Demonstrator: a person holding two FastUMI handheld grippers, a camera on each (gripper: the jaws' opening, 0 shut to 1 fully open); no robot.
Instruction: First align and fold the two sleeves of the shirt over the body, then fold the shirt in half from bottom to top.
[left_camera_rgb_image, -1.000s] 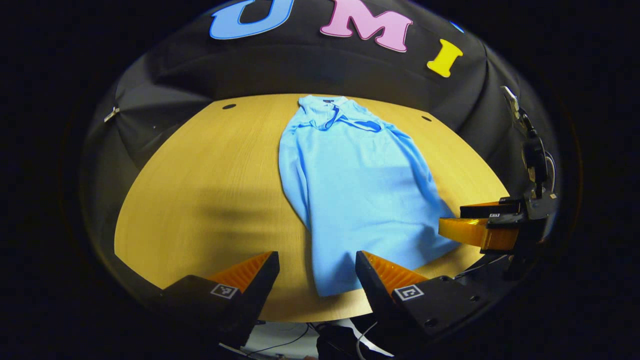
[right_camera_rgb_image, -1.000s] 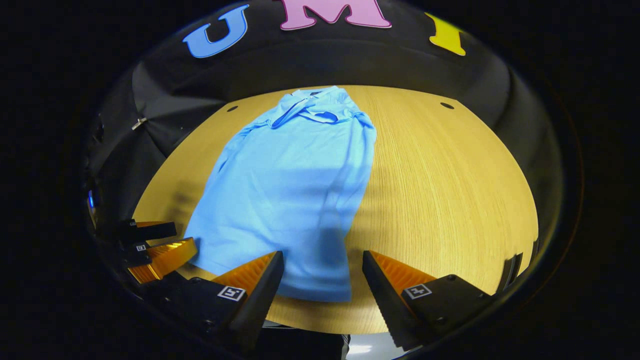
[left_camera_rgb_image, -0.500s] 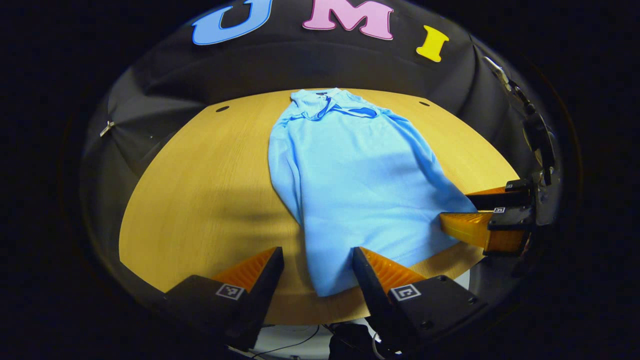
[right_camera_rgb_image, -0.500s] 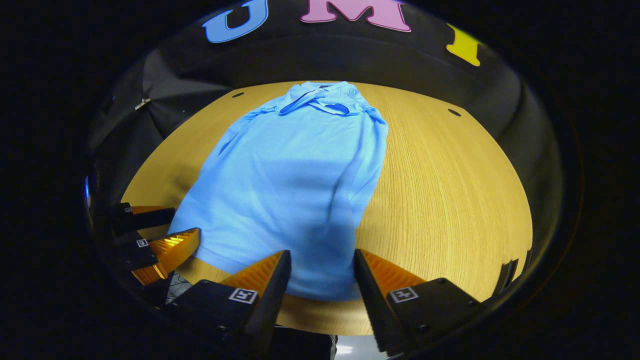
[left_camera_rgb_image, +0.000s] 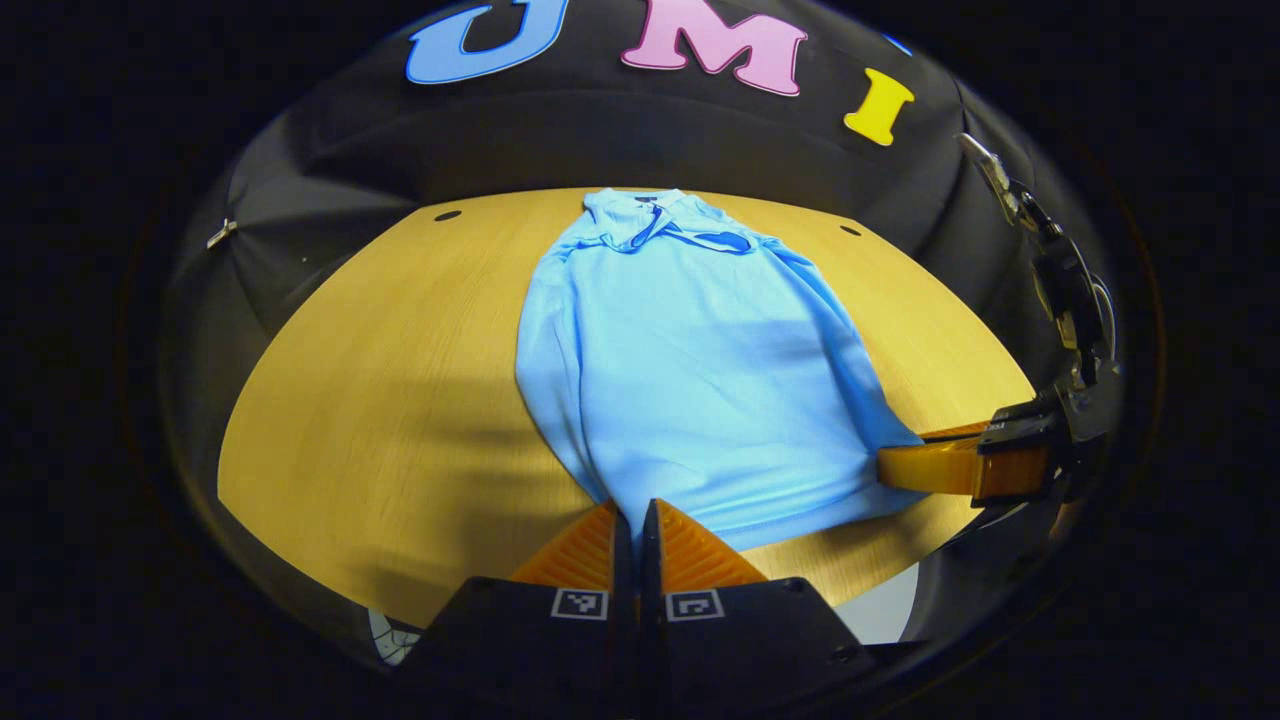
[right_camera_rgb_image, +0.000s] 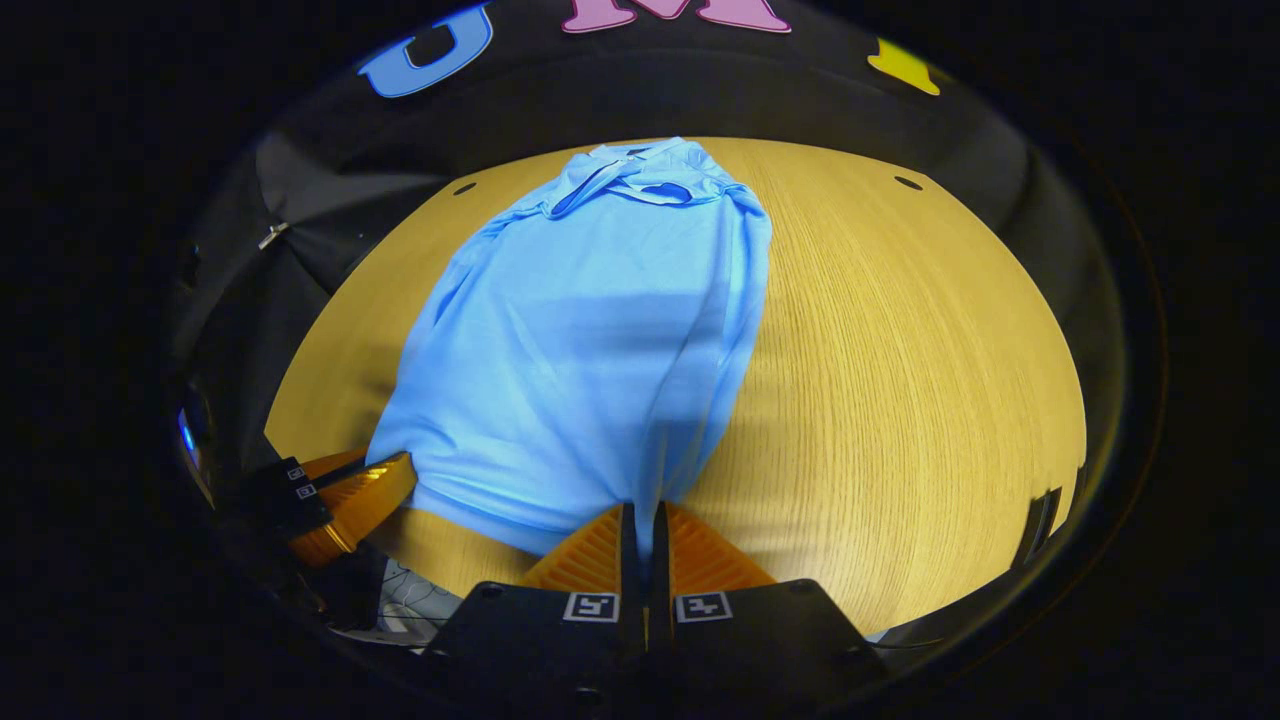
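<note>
A light blue polo shirt (left_camera_rgb_image: 690, 370) lies on the wooden table (left_camera_rgb_image: 380, 380), collar at the far edge, both sleeves folded over the body. In the left gripper view my left gripper (left_camera_rgb_image: 637, 525) is shut on the shirt's near-left hem corner. Farther right in the same view, the right gripper (left_camera_rgb_image: 900, 462) pinches the other hem corner. In the right gripper view my right gripper (right_camera_rgb_image: 645, 535) is shut on the shirt's (right_camera_rgb_image: 590, 330) near-right hem corner, and the left gripper (right_camera_rgb_image: 385, 480) grips the hem at the lower left.
Black cloth walls close in the table (right_camera_rgb_image: 900, 380) at the back and sides. A small dark hole (left_camera_rgb_image: 447, 215) marks the tabletop far left and another hole (left_camera_rgb_image: 850, 230) far right. The table's near edge runs just below both grippers.
Both grippers were open around the hem corners and have closed on them. The hem now sits slightly lifted and drawn in toward the grippers.
</note>
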